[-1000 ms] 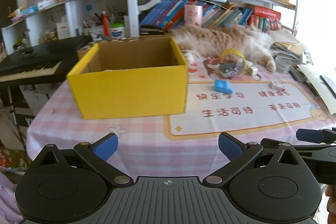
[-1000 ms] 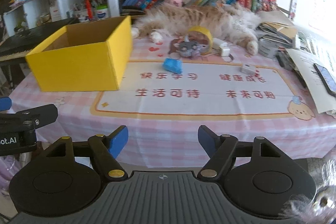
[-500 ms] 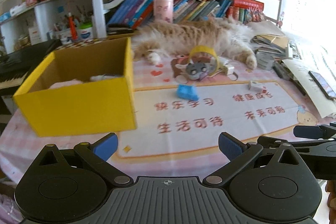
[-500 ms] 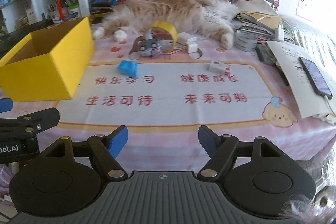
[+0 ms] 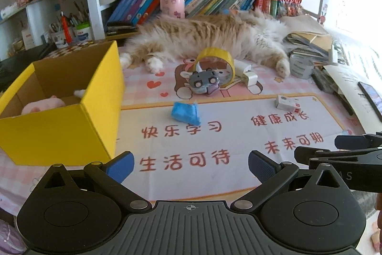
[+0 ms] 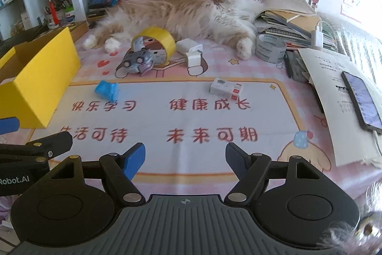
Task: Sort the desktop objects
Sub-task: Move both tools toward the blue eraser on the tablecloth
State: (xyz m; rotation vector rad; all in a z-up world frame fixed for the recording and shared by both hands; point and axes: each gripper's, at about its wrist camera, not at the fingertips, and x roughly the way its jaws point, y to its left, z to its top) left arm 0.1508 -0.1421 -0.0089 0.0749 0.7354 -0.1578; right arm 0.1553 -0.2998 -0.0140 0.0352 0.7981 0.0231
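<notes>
Both claws hang empty with jaws apart over the near edge of the tabletop (image 6: 274, 185) — the blue packet (image 5: 185, 112) lies ahead of the left claw (image 5: 189, 165), its long axis crosswise, beside the yellow box (image 5: 71, 133) — while the right claw (image 6: 185, 159) sits nearer the white eraser (image 6: 226, 89).

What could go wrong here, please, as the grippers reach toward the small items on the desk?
1. The cat lies right behind the yellow tape roll and toy car; a reach there might startle it.
2. The tape roll stands on edge and could roll.
3. The phone lies near the table's right edge.
</notes>
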